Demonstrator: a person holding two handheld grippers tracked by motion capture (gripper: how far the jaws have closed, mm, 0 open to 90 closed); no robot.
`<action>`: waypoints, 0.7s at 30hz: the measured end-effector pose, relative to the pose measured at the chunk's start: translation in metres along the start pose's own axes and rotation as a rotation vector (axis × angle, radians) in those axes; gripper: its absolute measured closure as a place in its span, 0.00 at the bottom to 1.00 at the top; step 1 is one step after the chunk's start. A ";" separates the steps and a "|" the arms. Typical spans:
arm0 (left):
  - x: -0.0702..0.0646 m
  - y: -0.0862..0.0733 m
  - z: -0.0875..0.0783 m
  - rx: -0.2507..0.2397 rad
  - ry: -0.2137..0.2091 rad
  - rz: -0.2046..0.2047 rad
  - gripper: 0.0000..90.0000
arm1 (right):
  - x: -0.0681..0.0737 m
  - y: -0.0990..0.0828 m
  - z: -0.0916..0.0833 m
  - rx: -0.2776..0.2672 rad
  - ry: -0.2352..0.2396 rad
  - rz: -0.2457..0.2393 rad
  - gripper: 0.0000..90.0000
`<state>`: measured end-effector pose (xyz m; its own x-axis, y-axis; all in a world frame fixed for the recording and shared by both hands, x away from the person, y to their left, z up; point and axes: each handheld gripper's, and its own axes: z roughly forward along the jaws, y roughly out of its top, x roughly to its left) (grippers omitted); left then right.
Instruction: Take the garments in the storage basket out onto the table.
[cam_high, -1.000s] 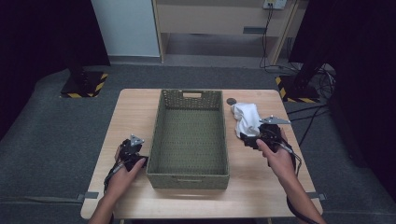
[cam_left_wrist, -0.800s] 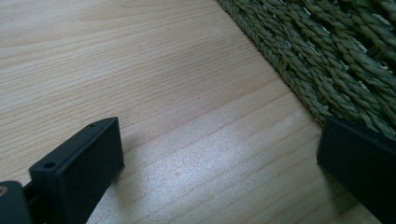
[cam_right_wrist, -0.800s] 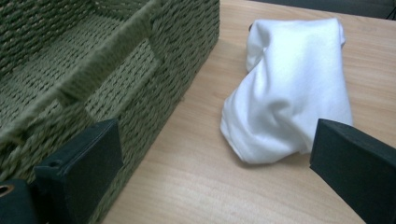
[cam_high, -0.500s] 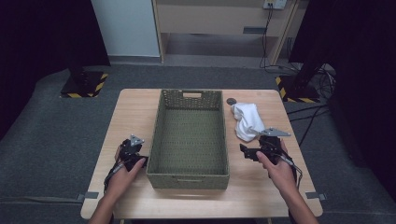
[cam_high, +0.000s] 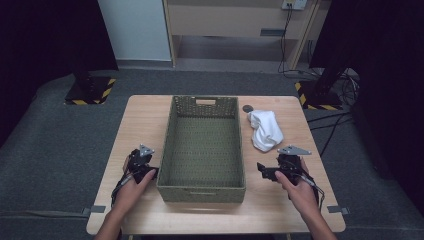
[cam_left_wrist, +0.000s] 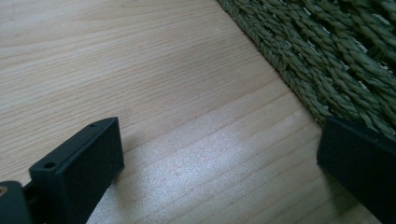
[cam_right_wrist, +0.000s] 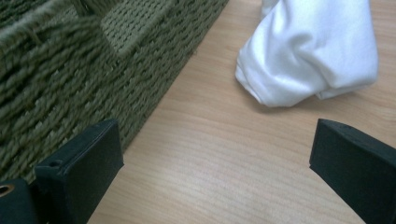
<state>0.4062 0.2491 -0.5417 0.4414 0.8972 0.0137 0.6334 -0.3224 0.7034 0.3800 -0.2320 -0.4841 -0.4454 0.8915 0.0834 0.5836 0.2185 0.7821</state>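
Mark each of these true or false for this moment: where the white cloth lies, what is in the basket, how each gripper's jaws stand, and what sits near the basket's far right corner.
1. The white cloth lies inside the woven basket. False: it lies on the wooden table, to the right of the basket.
2. The basket has nothing in it. True.
3. The right gripper is shut on the cloth. False: its jaws stand wide apart over bare table, short of the cloth.
4. The left gripper is open beside the basket's left wall. True.
5. A small dark round object sits on the table near the basket's far right corner. True.
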 end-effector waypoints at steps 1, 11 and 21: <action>0.000 0.000 0.000 0.000 0.000 0.000 0.00 | 0.000 -0.002 0.000 0.002 -0.001 -0.001 0.03; 0.000 0.000 0.000 0.000 0.000 0.000 0.00 | 0.001 -0.016 0.000 0.031 -0.001 0.000 0.03; 0.000 0.000 0.000 0.000 0.000 0.000 0.00 | 0.005 -0.026 0.005 0.062 0.006 -0.008 0.03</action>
<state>0.4062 0.2491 -0.5417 0.4412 0.8973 0.0137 0.6334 -0.3222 0.7035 0.3660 -0.2311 -0.5066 -0.4540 0.8873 0.0813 0.6212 0.2497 0.7428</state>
